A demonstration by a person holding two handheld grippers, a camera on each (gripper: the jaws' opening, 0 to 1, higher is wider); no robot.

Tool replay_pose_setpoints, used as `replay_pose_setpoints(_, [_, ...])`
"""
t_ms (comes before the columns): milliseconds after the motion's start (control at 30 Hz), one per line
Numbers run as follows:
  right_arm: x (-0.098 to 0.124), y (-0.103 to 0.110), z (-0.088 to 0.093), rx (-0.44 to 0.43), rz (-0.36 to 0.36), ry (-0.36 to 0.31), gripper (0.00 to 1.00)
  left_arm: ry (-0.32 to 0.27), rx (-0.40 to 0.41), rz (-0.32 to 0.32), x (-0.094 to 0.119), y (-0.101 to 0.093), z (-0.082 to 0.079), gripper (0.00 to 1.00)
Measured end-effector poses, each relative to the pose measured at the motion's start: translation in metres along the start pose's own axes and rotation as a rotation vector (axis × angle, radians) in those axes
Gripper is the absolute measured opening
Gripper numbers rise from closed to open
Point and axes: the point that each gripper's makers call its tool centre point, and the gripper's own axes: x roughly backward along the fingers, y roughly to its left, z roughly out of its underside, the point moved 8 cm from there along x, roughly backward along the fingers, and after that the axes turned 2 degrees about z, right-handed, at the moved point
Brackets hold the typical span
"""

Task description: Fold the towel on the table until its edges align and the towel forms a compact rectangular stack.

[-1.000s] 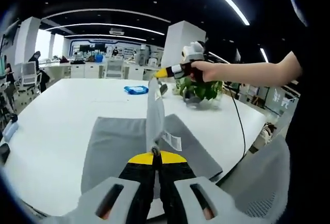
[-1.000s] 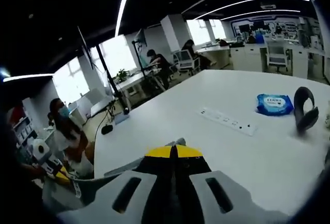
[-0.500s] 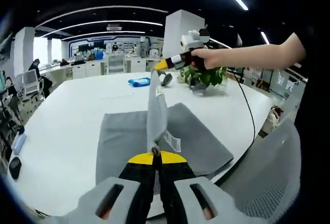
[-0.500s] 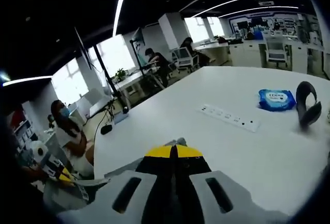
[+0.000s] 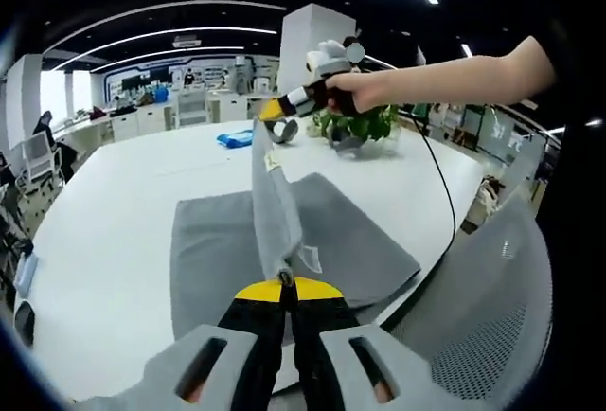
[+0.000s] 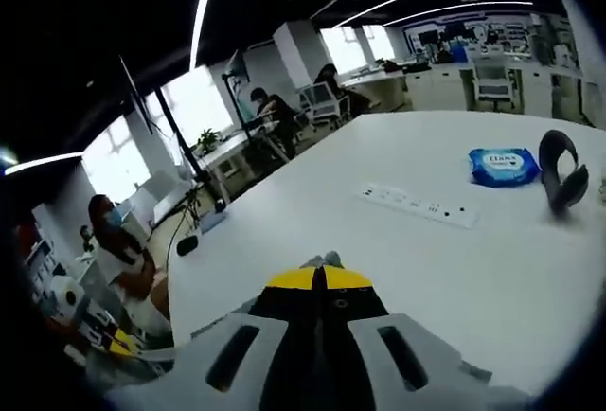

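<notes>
We have the grey towel point(image 5: 312, 231) spread on the white table point(image 5: 104, 212), its near edge lifted off the surface and stretched taut between our two grippers. The left gripper point(image 5: 287, 288) has its jaws pressed together on one corner of that edge, near us; the right gripper point(image 5: 275, 111), held out over the far right of the table, pinches the other corner, and the cloth hangs between them as a thin upright ribbon with a white tag point(image 5: 311, 258) dangling near the left jaws. In the right gripper view the right jaws look closed too, with a sliver of grey cloth poking past their tips. We judge the towel light, soft and limp: it sags and drapes wherever it is unsupported, so it needs holding at both corners and keeping under slight tension, or the fold line will wander. The weave looks grippy enough not to slip from a firm corner pinch. Beyond the towel lie a blue packet point(image 6: 500, 166), a power strip point(image 6: 417, 206) and a plant point(image 5: 360, 125), well apart from the cloth.
</notes>
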Motion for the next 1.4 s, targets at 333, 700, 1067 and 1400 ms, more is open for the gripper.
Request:
replay_pose_setpoints(333, [-0.014, 0.006, -0.003, -0.046, 0.043, -0.017, 0.00, -0.045, 0.006, 0.030, 0.010, 0.019, 0.003, 0.01])
replay_pose_setpoints(700, [-0.039, 0.016, 0.010, -0.033, 0.071, 0.027, 0.00, -0.030, 0.109, 0.040, 0.009, 0.042, 0.025, 0.01])
replay_pose_setpoints(1067, [-0.060, 0.020, 0.019, -0.056, 0.099, 0.055, 0.00, 0.014, 0.138, 0.075, -0.002, 0.069, 0.044, 0.01])
replay_pose_setpoints(1400, [-0.081, 0.020, 0.028, -0.070, 0.104, 0.083, 0.00, 0.026, 0.189, 0.069, -0.008, 0.080, 0.062, 0.01])
